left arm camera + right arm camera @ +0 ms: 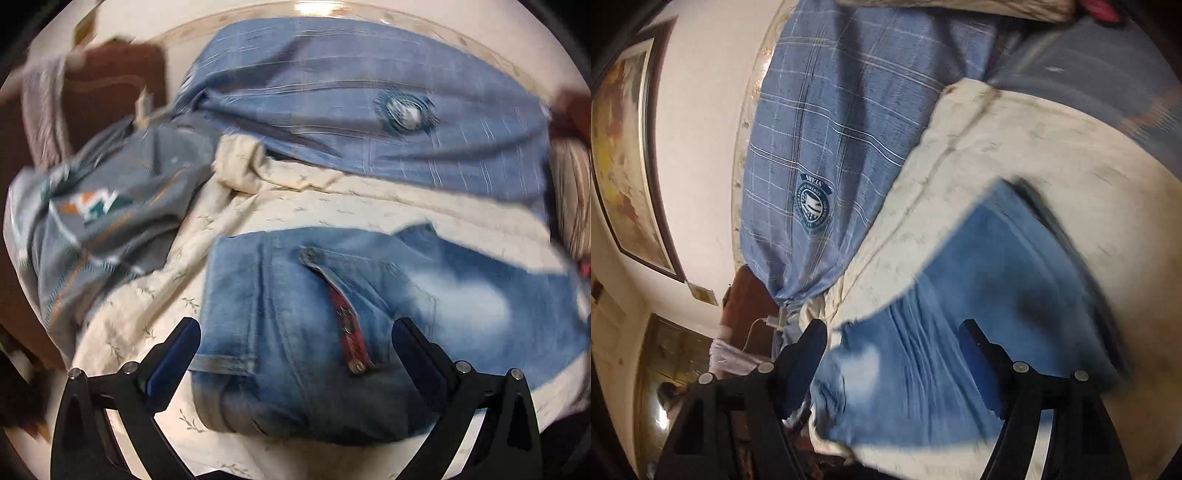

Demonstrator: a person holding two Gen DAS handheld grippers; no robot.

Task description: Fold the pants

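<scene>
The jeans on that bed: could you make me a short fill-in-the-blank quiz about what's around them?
1. The folded jeans lie on a ____ leaf-printed bedspread.
2. The jeans' open fly shows a ____ lining.
3. Behind the jeans lies a blue checked pillow with a round ____ on it.
4. Both the left tool and the right tool have their jaws ____, holding nothing.

Missing words: cream; red; emblem; open

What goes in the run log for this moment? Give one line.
jeans: folded on cream bedsheet | left gripper: open, above jeans | right gripper: open, empty | blue plaid pillow: behind
</scene>
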